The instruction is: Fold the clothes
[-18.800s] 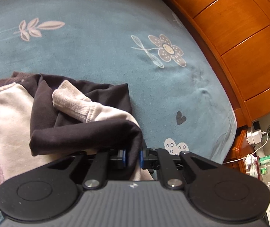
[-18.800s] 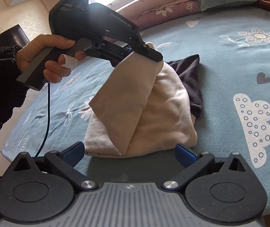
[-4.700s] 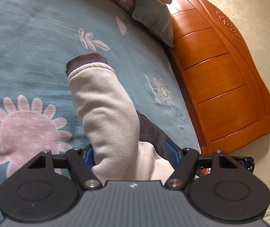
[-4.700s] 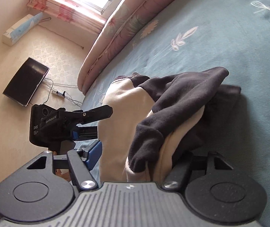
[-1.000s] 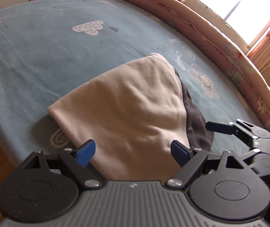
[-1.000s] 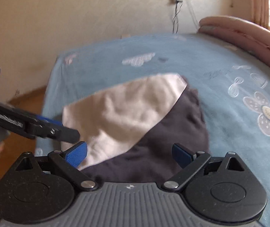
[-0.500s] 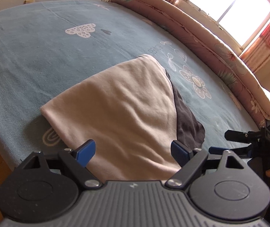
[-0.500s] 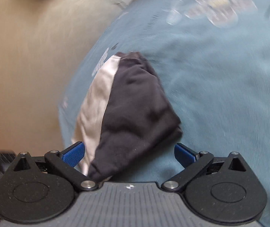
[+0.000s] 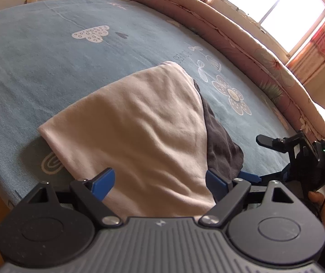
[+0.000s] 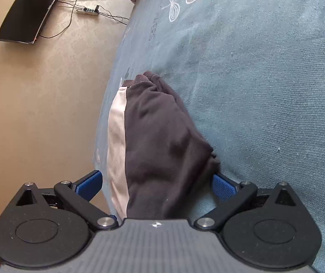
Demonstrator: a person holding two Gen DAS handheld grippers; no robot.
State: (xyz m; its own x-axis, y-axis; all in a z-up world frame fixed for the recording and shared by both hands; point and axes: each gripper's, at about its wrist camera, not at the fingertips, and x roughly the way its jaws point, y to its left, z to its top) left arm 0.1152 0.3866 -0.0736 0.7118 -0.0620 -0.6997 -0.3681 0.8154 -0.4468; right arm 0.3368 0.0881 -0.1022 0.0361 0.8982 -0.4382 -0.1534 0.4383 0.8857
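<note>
- Since half a second ago the right wrist view has swung closer over the garment (image 10: 157, 141), whose dark brown side now fills the centre of that frame, with less bedsheet below it.
- Left wrist view is nearly unchanged — the folded garment (image 9: 139, 127) lies cream side up in the middle of the frame, a dark brown strip showing along its right edge.
- It rests on the blue patterned bedsheet (image 9: 48, 52), near the bed's lower-left edge in that view.
- Left gripper (image 9: 160, 180) has its blue-padded fingers spread wide, one on either side of the cream cloth, gripping nothing.
- Right gripper (image 10: 156, 185) is likewise spread apart, straddling the brown part of the bundle; from the left view it appears at the right edge (image 9: 283, 159), fingers parted.
- A rolled quilt (image 9: 242, 36) runs along the upper right of the left view, below a bright window (image 9: 276, 9).
- A dark screen (image 10: 30, 9) leans at the upper left of the right view, cables beside it.
</note>
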